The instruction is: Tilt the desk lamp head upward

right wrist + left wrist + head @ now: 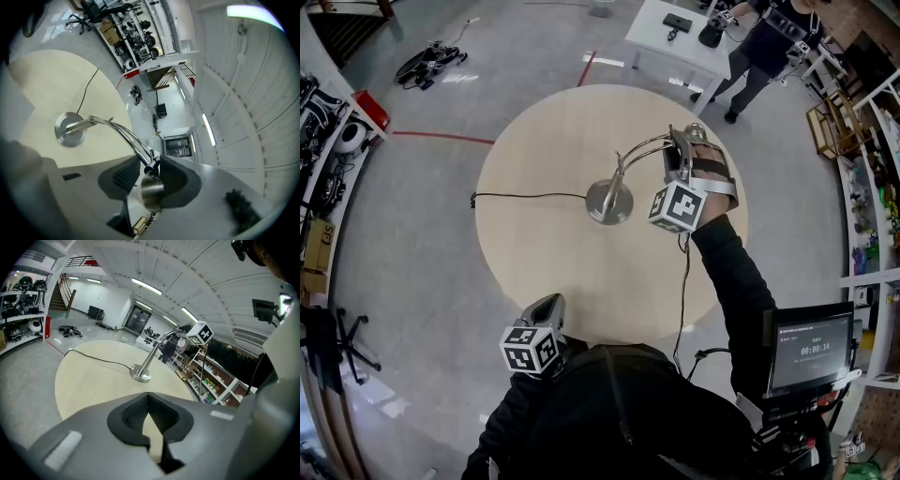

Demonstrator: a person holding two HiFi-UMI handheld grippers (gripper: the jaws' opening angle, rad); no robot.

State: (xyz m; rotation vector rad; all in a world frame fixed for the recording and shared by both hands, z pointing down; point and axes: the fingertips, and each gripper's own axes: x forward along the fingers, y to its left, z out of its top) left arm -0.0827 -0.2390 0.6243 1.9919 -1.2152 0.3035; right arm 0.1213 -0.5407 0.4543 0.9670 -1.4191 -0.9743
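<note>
1. A round, pale wooden table (553, 281) fills the middle of the head view, standing on a grey floor.
2. The person wearing the camera stands at its near edge in a dark sleeve, the right arm stretched over the tabletop.
3. The desk lamp (609, 201) stands near the table's centre on a round chrome base. Its thin curved chrome arms arch from the base to the right.
4. The right gripper (149, 174) is raised above the table, to the right of the base. Its jaws are clamped on the lamp head.
5. The left gripper (546, 305) hangs close to the person's body at the near table edge, well apart from the lamp. Its jaws are together, with nothing between them.
6. The lamp head (151, 192), a small chrome cylinder, sits between the right gripper's dark ribbed pads.
7. A thin black cord (525, 195) runs from the base to the table's left edge.
</note>
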